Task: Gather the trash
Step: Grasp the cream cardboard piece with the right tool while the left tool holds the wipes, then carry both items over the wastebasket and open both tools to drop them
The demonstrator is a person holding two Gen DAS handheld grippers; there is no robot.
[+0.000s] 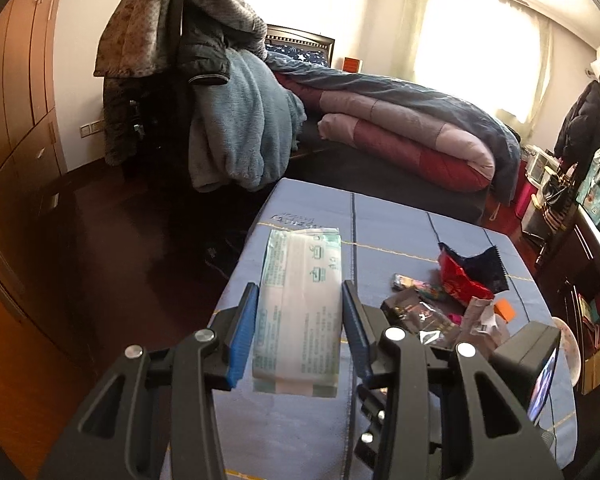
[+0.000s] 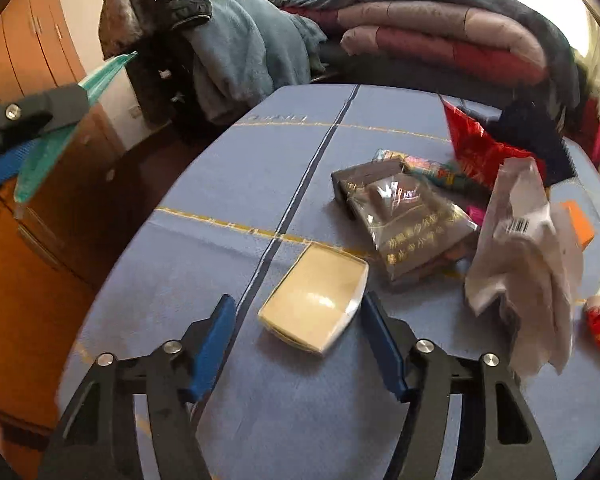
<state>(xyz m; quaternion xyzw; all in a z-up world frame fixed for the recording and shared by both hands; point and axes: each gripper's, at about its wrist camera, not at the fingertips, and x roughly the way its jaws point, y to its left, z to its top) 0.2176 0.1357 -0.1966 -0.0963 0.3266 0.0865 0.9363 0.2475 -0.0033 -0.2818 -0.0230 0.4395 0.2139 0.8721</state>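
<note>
The left gripper (image 1: 300,320) is holding a flat green-and-white wrapper (image 1: 300,312) between its blue pads, the packet running lengthwise up the centre of the left wrist view and hanging clear above the blue tablecloth (image 1: 400,216). In the right wrist view that same packet is showing as a green sliver at the upper left of the frame.

The right gripper (image 2: 298,322) is standing partly open with nothing clamped — a small cream box (image 2: 314,304) is lying on the cloth between its fingers, touching neither pad as far as the view shows. The rest of the trash is sitting to the right of centre: a dark cellophane-wrapped packet (image 2: 408,216), a red foil bag (image 2: 476,148) behind it, and a crumpled white wrapper (image 2: 524,252) at the right edge.

To do this step well, the right jaws should be settling squarely around the box's two long sides before closing — it looks rigid and light, so a gentle, centred squeeze should do. The box lies skewed to the fingers, so a slight wrist roll would probably help. Meanwhile the left should be keeping its wrapper pinched and clear of the pile.
</note>
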